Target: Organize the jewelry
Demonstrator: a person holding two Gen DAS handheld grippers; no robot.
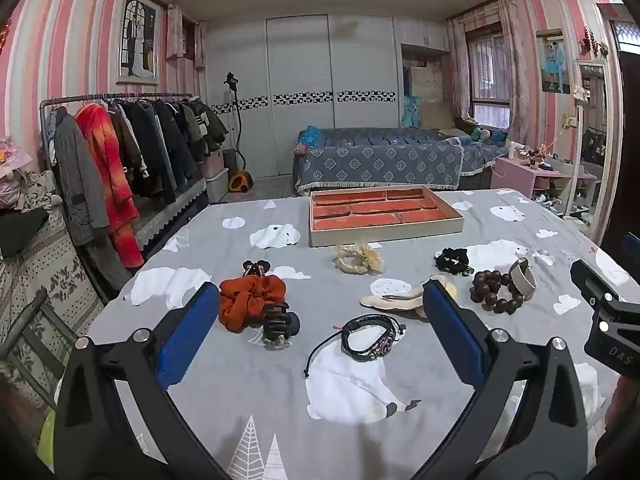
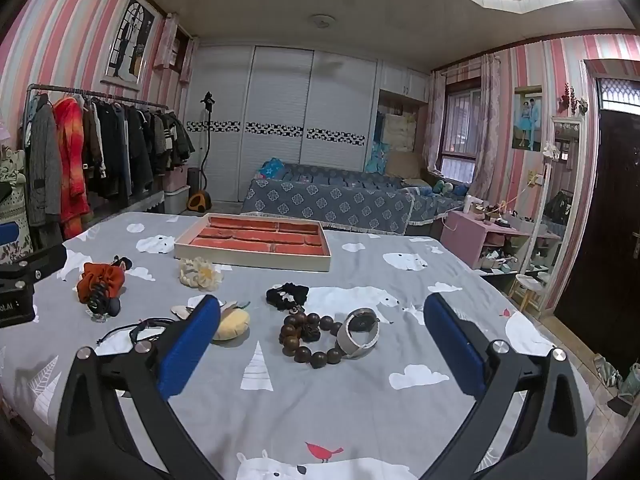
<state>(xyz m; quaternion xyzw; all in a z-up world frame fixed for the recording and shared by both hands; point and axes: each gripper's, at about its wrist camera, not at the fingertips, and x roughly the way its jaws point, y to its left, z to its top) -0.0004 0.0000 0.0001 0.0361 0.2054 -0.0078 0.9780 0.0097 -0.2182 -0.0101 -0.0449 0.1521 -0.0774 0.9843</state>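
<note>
A beige tray with orange compartments (image 1: pixel 384 229) (image 2: pixel 252 258) lies at the far side of the bed. Nearer lie an orange scrunchie (image 1: pixel 250 300) (image 2: pixel 102 276), a black claw clip (image 1: pixel 280 322), a black cord bracelet (image 1: pixel 370 338) (image 2: pixel 148 328), a cream scrunchie (image 1: pixel 358 258) (image 2: pixel 200 274), a black scrunchie (image 1: pixel 452 260) (image 2: pixel 288 294), a brown bead bracelet (image 1: pixel 494 292) (image 2: pixel 308 340) and a grey band (image 1: pixel 522 278) (image 2: pixel 358 332). My left gripper (image 1: pixel 320 320) is open above the cord bracelet. My right gripper (image 2: pixel 320 328) is open above the beads and empty.
A yellow plush clip (image 2: pixel 232 322) (image 1: pixel 400 300) lies between the cord bracelet and the beads. The grey polar-bear bedsheet (image 1: pixel 280 392) covers the bed. A clothes rack (image 1: pixel 120 152) stands left, a pink desk (image 2: pixel 476 236) right. The right gripper's body (image 1: pixel 608 312) shows at the left view's edge.
</note>
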